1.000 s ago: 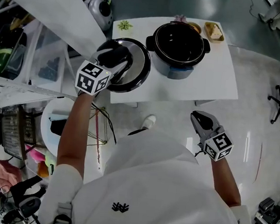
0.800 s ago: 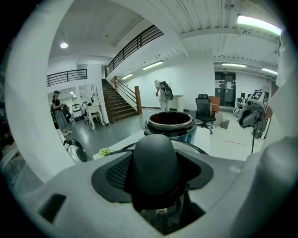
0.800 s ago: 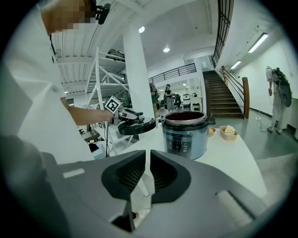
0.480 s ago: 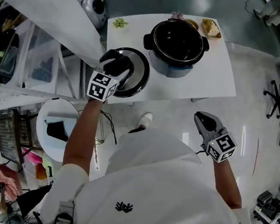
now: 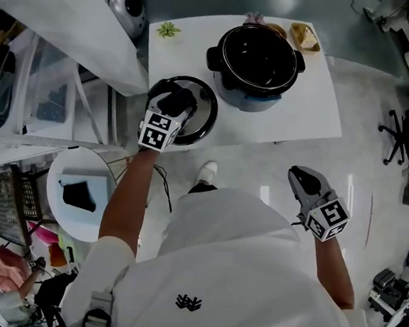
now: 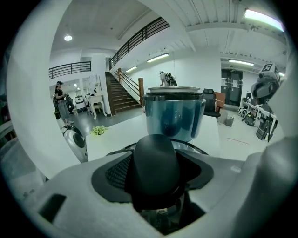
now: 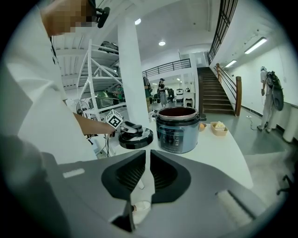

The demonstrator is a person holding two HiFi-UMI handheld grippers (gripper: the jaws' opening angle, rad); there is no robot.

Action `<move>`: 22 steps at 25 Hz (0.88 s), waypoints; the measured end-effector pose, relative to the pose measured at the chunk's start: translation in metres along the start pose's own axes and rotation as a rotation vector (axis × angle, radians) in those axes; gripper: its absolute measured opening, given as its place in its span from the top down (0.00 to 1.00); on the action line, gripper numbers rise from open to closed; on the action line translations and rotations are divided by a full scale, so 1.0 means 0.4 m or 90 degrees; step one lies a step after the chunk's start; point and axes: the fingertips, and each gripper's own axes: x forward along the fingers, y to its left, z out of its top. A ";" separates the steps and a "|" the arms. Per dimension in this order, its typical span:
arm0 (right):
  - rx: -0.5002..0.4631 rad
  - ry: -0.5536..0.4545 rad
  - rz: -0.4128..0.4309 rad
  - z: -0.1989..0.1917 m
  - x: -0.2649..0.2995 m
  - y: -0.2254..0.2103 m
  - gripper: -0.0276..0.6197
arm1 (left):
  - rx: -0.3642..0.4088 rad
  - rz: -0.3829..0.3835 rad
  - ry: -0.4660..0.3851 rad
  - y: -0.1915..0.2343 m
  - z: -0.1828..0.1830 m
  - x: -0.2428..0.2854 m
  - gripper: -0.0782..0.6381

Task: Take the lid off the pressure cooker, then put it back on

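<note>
Lid (image 5: 203, 116) of the pressure cooker (image 5: 260, 57) is at the near left corner of the white table (image 5: 305, 107), just beside the open pot & apart from it; if it already rests on the top or hangs just over it, I cannot tell. Left gripper (image 5: 177, 101) has jaws spread wide & pinching the lid's black handle (image 6: 155, 162). Right gripper (image 5: 304, 181) is low over the floor (image 5: 375, 160), away from table, jaws almost pressed together w/ only a thin slit, nothing btw them
</note>
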 end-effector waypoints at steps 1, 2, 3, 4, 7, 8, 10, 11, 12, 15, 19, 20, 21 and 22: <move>0.005 0.002 -0.003 -0.003 -0.001 -0.001 0.89 | 0.001 0.002 0.002 0.001 -0.008 0.007 0.49; 0.010 0.004 -0.006 -0.005 -0.002 -0.002 0.89 | 0.000 0.005 0.003 0.001 -0.016 0.015 0.49; 0.014 0.006 -0.008 -0.008 -0.003 -0.003 0.89 | -0.001 0.007 0.004 0.002 -0.025 0.022 0.49; 0.017 0.008 -0.011 -0.010 -0.004 -0.002 0.89 | -0.003 0.008 0.006 0.003 -0.035 0.029 0.49; 0.023 0.016 -0.016 -0.021 -0.004 -0.001 0.89 | -0.004 0.010 0.005 0.004 -0.057 0.047 0.49; 0.024 0.019 -0.017 -0.024 -0.003 -0.002 0.89 | -0.005 0.014 0.006 0.006 -0.063 0.051 0.49; 0.025 0.024 -0.020 -0.029 -0.003 -0.003 0.89 | -0.007 0.019 0.006 0.007 -0.072 0.057 0.49; 0.025 0.026 -0.021 -0.030 -0.002 -0.002 0.89 | -0.009 0.020 0.004 0.007 -0.075 0.059 0.49; 0.025 0.028 -0.022 -0.030 -0.001 -0.001 0.89 | -0.009 0.021 0.001 0.007 -0.078 0.061 0.49; 0.025 0.031 -0.023 -0.030 0.002 0.000 0.89 | -0.003 0.027 -0.003 0.004 -0.082 0.067 0.49; 0.027 0.034 -0.022 -0.032 0.007 0.002 0.89 | 0.002 0.032 -0.006 -0.004 -0.093 0.073 0.49; 0.028 0.034 -0.022 -0.033 0.008 0.002 0.89 | 0.003 0.034 -0.009 -0.004 -0.093 0.072 0.49; 0.028 0.034 -0.021 -0.034 0.010 0.002 0.89 | 0.003 0.036 -0.012 -0.003 -0.093 0.073 0.49; 0.029 0.034 -0.021 -0.036 0.012 0.003 0.89 | 0.004 0.037 -0.015 -0.002 -0.093 0.074 0.49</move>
